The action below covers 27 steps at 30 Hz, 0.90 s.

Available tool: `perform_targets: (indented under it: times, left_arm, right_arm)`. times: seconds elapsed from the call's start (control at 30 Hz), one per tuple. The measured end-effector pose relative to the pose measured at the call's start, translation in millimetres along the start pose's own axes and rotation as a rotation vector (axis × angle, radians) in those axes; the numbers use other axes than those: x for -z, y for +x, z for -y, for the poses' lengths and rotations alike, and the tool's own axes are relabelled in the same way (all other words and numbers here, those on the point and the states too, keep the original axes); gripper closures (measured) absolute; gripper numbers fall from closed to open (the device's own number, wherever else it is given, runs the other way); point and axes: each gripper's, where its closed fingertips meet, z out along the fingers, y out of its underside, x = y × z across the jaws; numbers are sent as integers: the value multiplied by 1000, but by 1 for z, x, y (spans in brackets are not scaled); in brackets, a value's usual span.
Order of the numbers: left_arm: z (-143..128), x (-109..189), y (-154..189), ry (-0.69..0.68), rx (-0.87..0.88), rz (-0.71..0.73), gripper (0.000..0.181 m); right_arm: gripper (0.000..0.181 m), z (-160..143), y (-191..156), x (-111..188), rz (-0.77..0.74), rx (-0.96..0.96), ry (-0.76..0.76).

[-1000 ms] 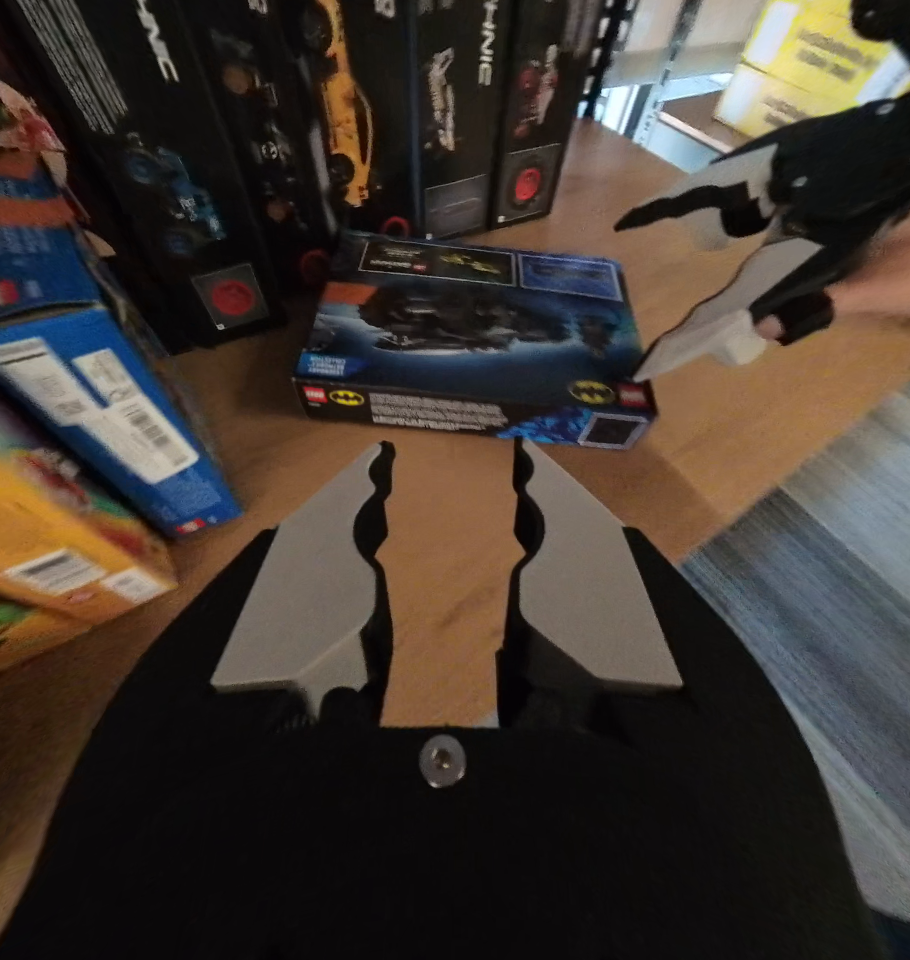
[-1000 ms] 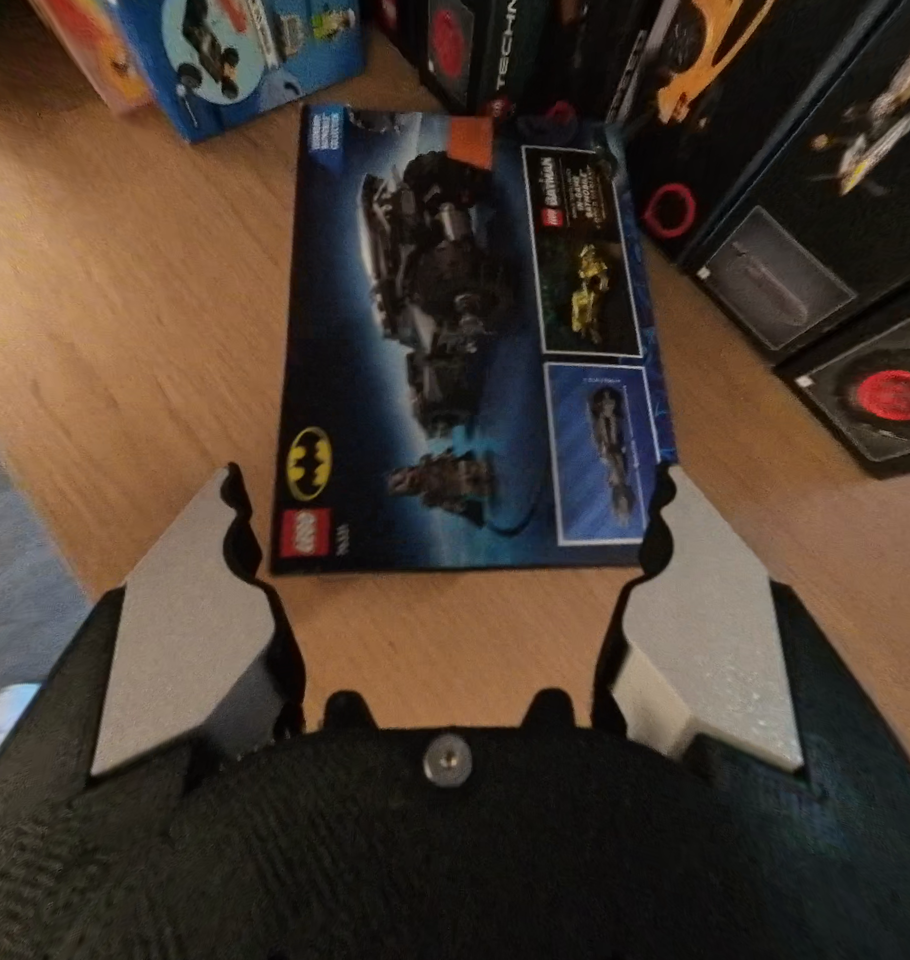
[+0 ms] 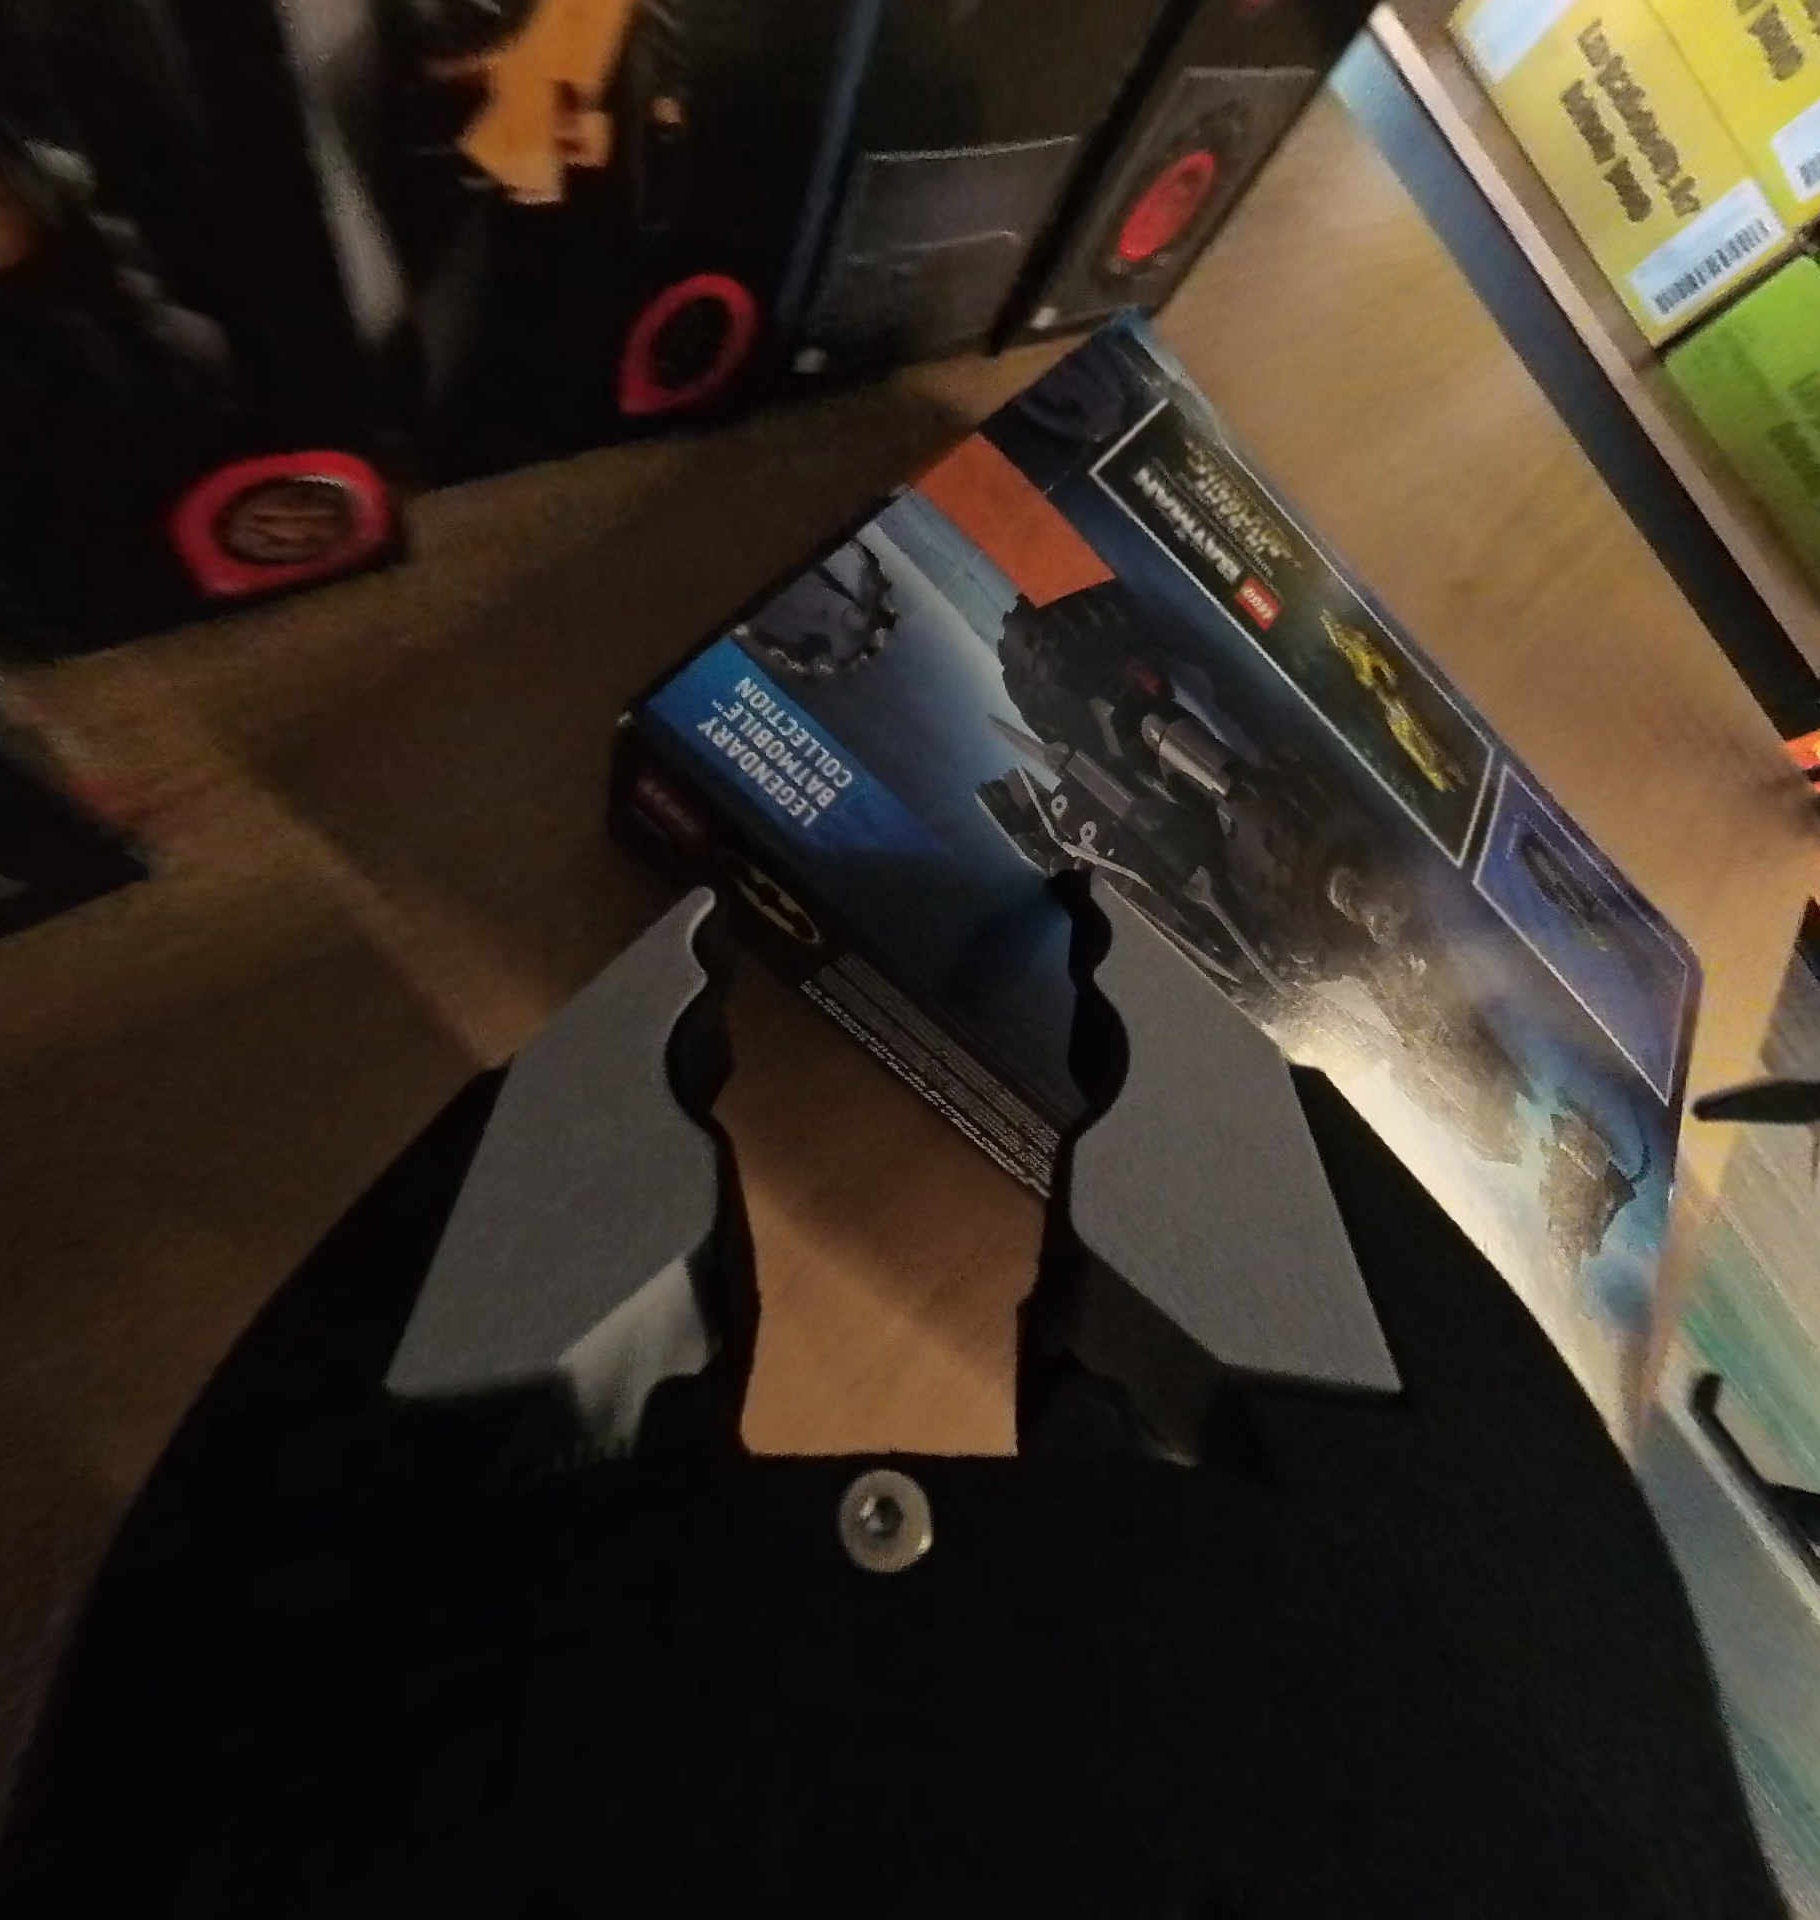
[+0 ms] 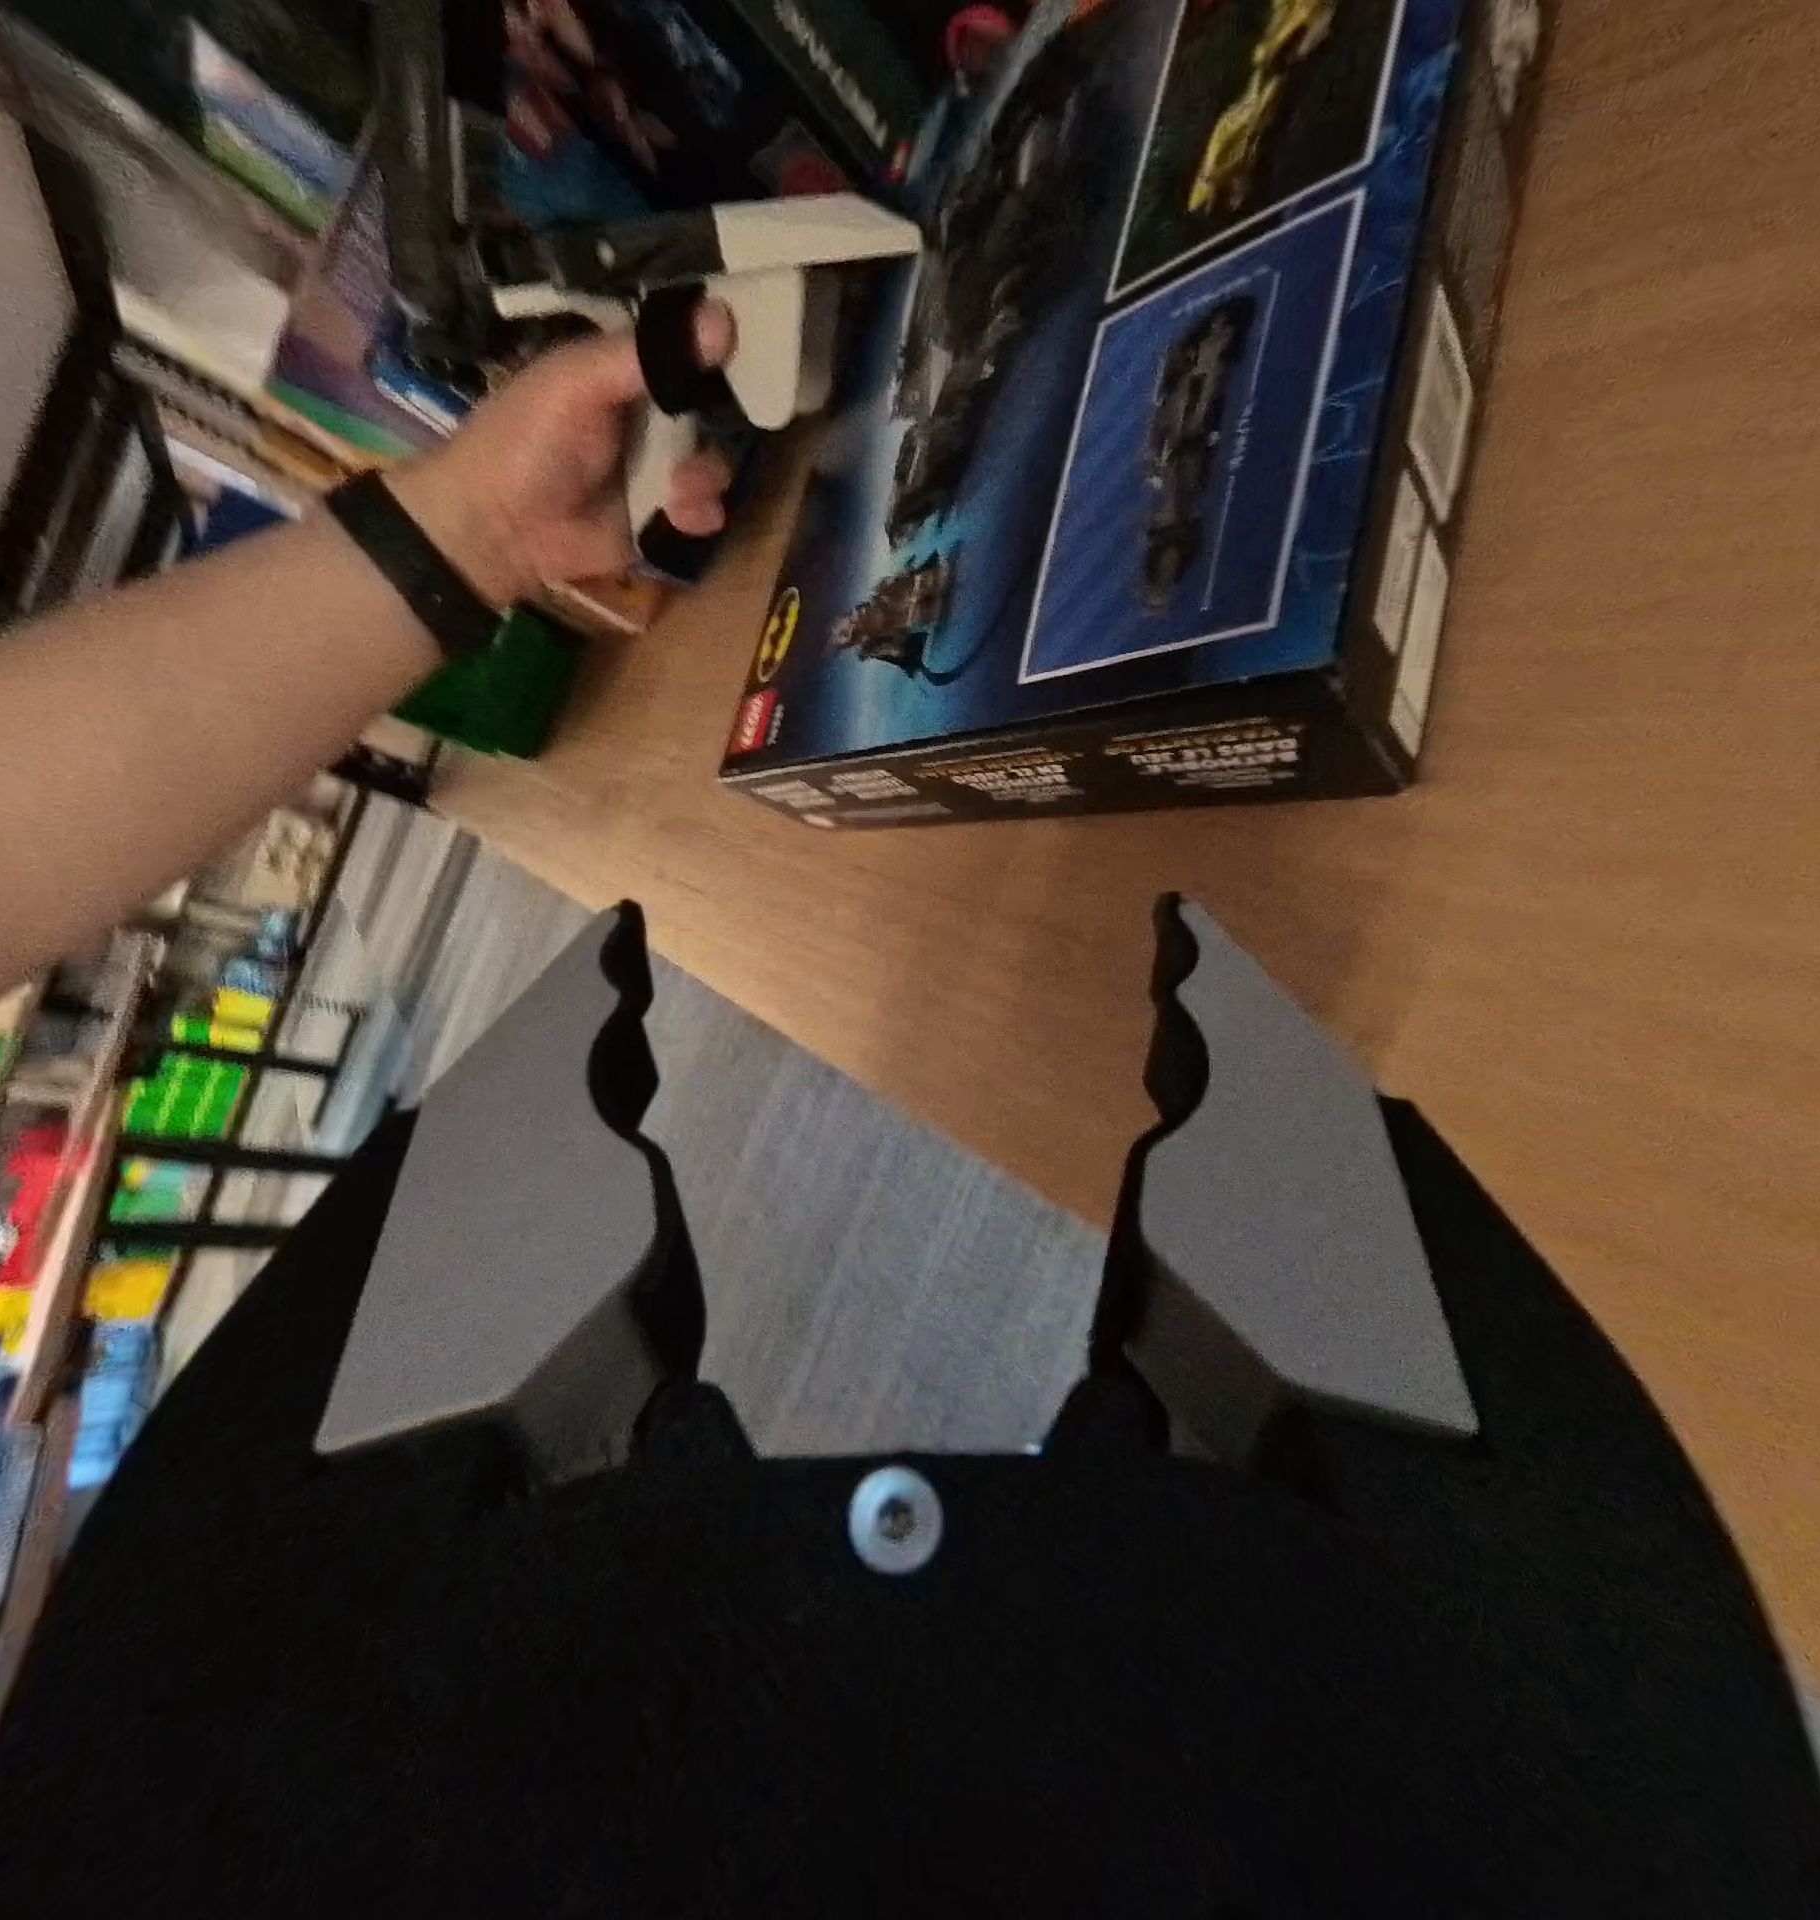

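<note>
Between the jaws of the left gripper [image 3: 885, 914] a corner of a flat blue toy box [image 3: 1145, 790] is showing; the jaws are standing partly apart, one grey finger on each side of the box's long dark edge, but the picture is too blurry to tell if they are pressing on it. The box is lying on a light wooden surface [image 3: 1405, 312], and in this view it is looking tilted. A person's hand [image 4: 584, 478] is holding the left gripper's handle, and a dark band is sitting on the wrist [image 4: 407, 561]. The right gripper [image 4: 895, 914] is hanging over the front edge of the wooden surface, its jaws spread wide with nothing between them. It is near the short end of the box but not touching it. Below it, grey floor [image 4: 885, 1247] is showing. Behind the box, tall black boxes [image 3: 470, 260] with red round marks are standing in a row. Farther off, to the right in the left wrist view, yellow and green boxes [image 3: 1612, 156] are sitting on a shelf. On the far left in the right wrist view, more shelves [image 4: 189, 1091] with bright boxes are looking blurry.
</note>
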Motion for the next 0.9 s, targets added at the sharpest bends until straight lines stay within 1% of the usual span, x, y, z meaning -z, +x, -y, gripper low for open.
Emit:
perform_targets:
  times: [0.07,0.1,0.13,0.2,0.23,0.27,0.3,0.37,0.4,0.43,0.47,0.53,0.6,0.63,0.67,0.7,0.73,0.8,0.83,0.9]
  left_arm:
    - [-6,-9,22,-17,-25,-41,120]
    - [-9,-14,35,-30,-44,-65,121]
    - [-12,-20,48,-43,-63,-88,121]
    - [-18,-31,74,-65,-107,-135,121]
    - [-20,-37,88,-68,-120,-161,122]
    - [-23,-44,102,-66,-130,-189,124]
    - [-26,-50,117,-67,-145,-219,125]
    - [-32,-63,146,-77,-166,-281,128]
    - [-35,-69,161,-85,-167,-310,131]
    - [-37,-75,175,-91,-171,-337,132]
    - [-40,-81,189,-93,-178,-361,134]
    - [-46,-90,216,-102,-188,-404,138]
    - [-54,-97,242,-130,-195,-452,141]
    - [-59,-100,254,-146,-201,-473,142]
    - [-64,-102,266,-158,-206,-486,142]
    - [-68,-103,275,-167,-208,-492,143]
    - [-71,-103,282,-173,-209,-495,139]
    - [-79,-101,292,-203,-221,-513,131]
    - [-83,-99,296,-219,-204,-541,125]
    - [-84,-90,305,-252,-94,-647,110]
  right_arm:
    - [86,-12,-4,17,-45,-3,73]
    - [86,-17,2,30,-111,26,91]
    - [86,-20,14,47,-205,78,109]
    - [87,-26,49,91,-420,144,109]
    - [91,-32,63,110,-467,130,99]
    - [92,-41,71,122,-449,58,104]
    - [91,-48,74,130,-383,-59,129]
    - [89,-57,70,137,-197,-288,195]
    - [83,-64,71,139,-151,-365,206]
    - [75,-70,72,140,-118,-410,219]
    - [74,-74,71,139,-69,-442,235]
    - [75,-77,64,131,77,-528,271]
    - [83,-72,53,125,228,-548,300]
    - [83,-73,52,122,263,-567,303]
    - [83,-76,53,120,270,-586,306]
    - [104,-81,55,120,268,-583,295]
    - [118,-88,57,122,254,-581,277]
    - [120,-93,55,127,252,-577,277]
    - [120,-95,53,128,240,-537,274]
    - [121,-95,47,131,202,-366,287]
